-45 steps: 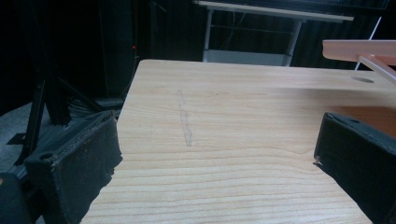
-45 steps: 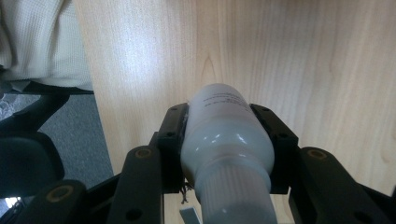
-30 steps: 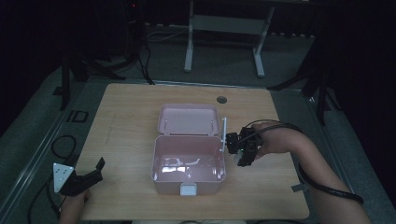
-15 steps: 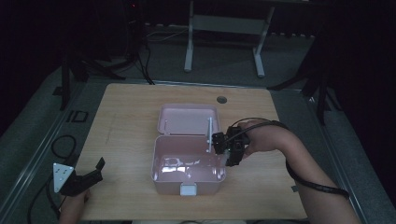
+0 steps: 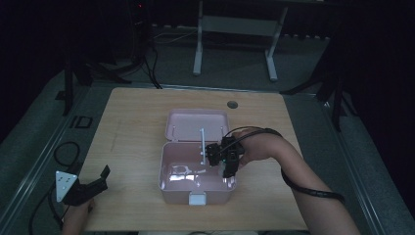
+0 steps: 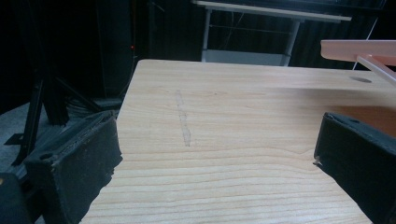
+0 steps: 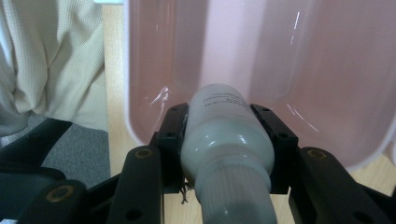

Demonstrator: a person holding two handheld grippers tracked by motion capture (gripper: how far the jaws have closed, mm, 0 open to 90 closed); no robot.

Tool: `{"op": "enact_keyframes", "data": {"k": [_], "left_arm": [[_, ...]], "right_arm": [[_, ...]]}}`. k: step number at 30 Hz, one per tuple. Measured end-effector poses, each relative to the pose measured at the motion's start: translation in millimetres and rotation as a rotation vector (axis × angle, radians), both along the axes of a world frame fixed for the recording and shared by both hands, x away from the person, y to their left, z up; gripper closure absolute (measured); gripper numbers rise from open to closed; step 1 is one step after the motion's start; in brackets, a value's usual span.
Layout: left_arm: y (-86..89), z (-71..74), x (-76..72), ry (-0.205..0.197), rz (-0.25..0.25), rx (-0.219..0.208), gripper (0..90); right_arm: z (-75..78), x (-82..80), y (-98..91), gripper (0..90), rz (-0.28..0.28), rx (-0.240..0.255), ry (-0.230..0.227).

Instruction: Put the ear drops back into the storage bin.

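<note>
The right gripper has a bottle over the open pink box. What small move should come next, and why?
Probably lower it a little and release. The right gripper is clamped on the white bottle, which hangs over the pink box and inside its rim, not yet resting on the floor.

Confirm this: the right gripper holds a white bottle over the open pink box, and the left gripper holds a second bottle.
Wrong on the left gripper: the left gripper view shows open jaws with nothing between them. The right gripper does grip the white bottle over the open pink box.

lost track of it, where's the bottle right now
The bottle is clamped in the right gripper, held over the right side of the open pink box near the table's middle.
</note>
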State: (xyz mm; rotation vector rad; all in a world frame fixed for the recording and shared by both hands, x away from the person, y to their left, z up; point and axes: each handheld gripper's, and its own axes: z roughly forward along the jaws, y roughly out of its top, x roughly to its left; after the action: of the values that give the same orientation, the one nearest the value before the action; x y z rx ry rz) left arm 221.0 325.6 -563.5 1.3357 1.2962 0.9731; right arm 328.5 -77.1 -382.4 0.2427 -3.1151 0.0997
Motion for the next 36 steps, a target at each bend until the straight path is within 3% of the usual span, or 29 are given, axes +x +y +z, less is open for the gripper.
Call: {"op": "enact_keyframes", "data": {"k": [10,23,36], "left_arm": [[0.2,0.0,0.1,0.003,-0.003,0.0,0.4],[0.0,0.0,0.2,0.001,-0.005,-0.002,0.5],[-0.1,-0.1,0.1,0.0,-0.007,0.0,0.5]], "right_arm": [[-26.6,6.7,8.2,59.3,0.003,-0.024,0.012],[-64.5,11.0,14.5,59.3,0.047,-0.049,0.011],[-95.3,9.0,20.0,59.3,0.074,-0.115,0.014]]}}
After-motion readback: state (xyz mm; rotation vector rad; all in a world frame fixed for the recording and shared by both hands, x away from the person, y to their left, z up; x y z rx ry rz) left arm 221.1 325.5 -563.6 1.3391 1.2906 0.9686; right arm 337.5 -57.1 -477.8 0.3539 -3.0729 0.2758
